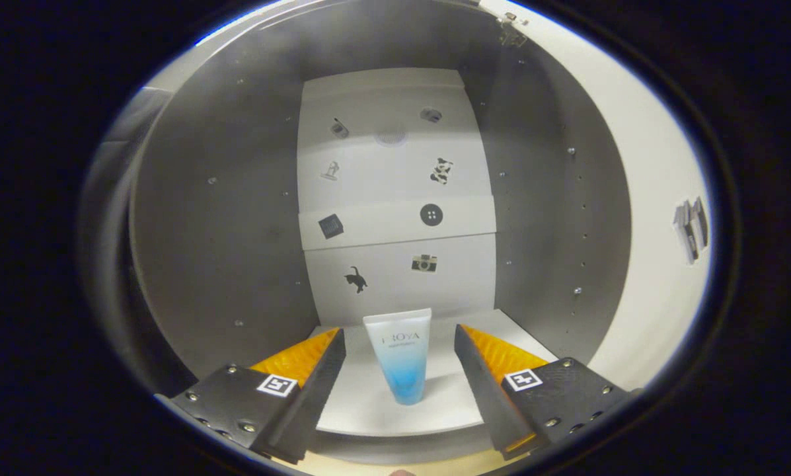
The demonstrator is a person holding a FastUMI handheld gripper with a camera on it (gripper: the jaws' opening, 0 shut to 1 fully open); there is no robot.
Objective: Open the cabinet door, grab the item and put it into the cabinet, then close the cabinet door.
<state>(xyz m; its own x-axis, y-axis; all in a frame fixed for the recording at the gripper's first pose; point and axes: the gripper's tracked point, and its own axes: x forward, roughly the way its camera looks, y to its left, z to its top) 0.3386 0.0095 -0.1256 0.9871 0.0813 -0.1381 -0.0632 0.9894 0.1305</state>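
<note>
In the gripper view, your claw (400,350) is spread wide, its fingers (326,370) apart and touching nothing. The tube (400,360) stands upright, cap down, on the cabinet's shelf (362,403), between the two fingers and clear of both. You are looking into the open cabinet (223,218): grey side walls on both sides, and a pale back panel (395,198) dotted with small stickers behind the tube. The open cabinet door (640,218) swings off to the right.

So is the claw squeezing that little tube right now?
No: the claw is open, and the tube stands on its cap on the cabinet shelf between the fingers, with gaps either side.
</note>
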